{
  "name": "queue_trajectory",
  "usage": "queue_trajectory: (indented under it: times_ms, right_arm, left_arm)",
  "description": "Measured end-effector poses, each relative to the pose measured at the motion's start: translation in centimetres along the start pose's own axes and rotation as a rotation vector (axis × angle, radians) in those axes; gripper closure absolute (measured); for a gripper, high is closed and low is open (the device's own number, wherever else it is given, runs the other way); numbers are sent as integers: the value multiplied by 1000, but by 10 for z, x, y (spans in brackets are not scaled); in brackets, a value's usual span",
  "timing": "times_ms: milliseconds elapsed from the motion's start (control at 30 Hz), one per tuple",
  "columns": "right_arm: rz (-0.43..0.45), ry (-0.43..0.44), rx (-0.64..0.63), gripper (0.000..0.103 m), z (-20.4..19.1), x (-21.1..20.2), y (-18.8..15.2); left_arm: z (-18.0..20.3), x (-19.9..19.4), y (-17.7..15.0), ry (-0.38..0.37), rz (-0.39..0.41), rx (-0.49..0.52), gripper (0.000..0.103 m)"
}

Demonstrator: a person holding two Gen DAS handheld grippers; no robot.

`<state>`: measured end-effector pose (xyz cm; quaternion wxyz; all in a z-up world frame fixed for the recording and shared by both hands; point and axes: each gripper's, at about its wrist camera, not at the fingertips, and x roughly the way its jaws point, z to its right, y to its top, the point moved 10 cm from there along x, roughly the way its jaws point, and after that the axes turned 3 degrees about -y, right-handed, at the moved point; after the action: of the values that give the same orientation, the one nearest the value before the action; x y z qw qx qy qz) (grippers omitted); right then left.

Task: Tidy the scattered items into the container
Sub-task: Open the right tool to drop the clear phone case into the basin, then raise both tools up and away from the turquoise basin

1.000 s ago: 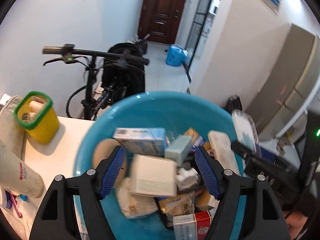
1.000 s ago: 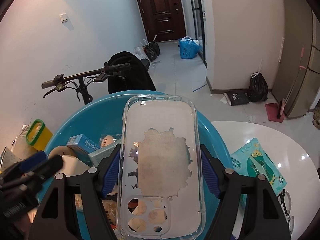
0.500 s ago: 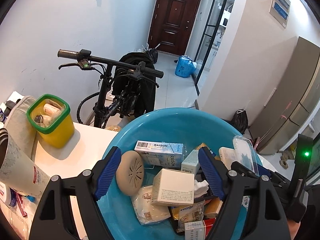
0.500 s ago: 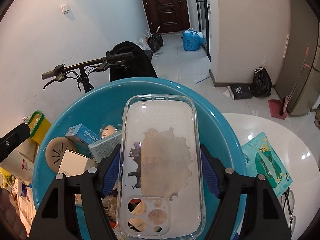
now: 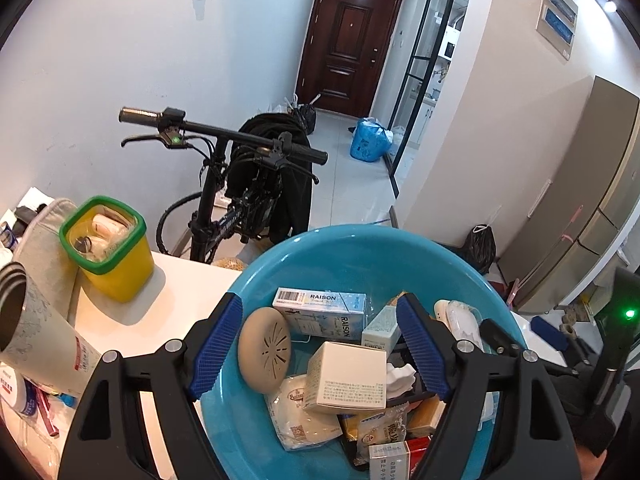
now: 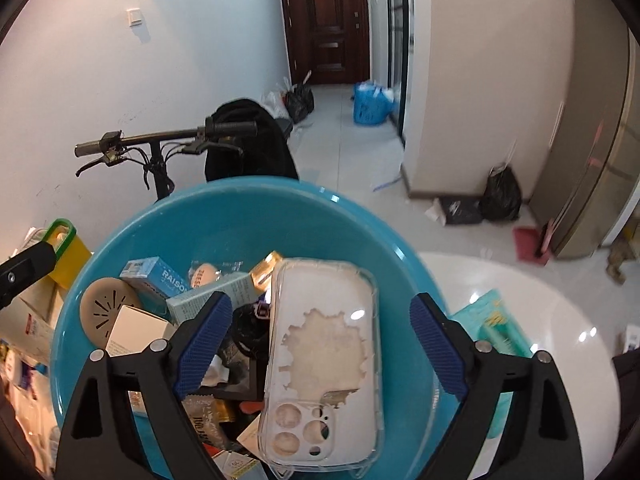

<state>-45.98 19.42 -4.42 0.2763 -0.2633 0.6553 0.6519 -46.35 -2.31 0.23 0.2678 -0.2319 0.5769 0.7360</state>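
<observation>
Right wrist view | right gripper (image 6: pixel 320 340) fingers spreading wide, gripping nothing | clear phone case (image 6: pixel 322 364) lying in blue basin (image 6: pixel 224 216), between the fingers, apparently untouched, long axis running along them | left gripper (image 5: pixel 320 344) fingers also spread, empty, hovering over the basin's boxes | teal packet (image 6: pixel 496 320) sitting on table (image 6: pixel 560 320), nearer the right hand, likely next.

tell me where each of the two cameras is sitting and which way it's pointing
Left wrist: on the left gripper, looking forward and down over its open blue-padded fingers into the blue basin; white table and yellow bin at left.
Right wrist: on the right gripper, looking into the same basin from its other side; its open fingers flank the clear phone case, seemingly released.
Shared: basin, RAISON box, beige disc, bicycle, brown door.
</observation>
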Motion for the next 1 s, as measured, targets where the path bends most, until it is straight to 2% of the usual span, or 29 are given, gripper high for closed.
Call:
queue_trajectory:
  times_ms: [167, 567, 800, 833, 867, 1000]
  right_arm:
    - [66, 5, 17, 9, 3, -26, 14]
    - [292, -29, 77, 4, 23, -114, 46]
    - [402, -70, 96, 2, 31, -158, 53]
    - [421, -75, 100, 2, 32, -166, 54]
    - [439, -77, 103, 2, 34, -173, 55]
    - [513, -80, 108, 2, 39, -204, 56]
  left_arm:
    - [5, -23, 9, 11, 57, 36, 22]
    - [24, -108, 32, 11, 296, 95, 17]
    - [33, -176, 43, 12, 533, 141, 16]
    - [34, -184, 43, 12, 558, 147, 11]
    - [35, -194, 44, 15, 588, 153, 0]
    - [37, -227, 43, 3, 684, 150, 0]
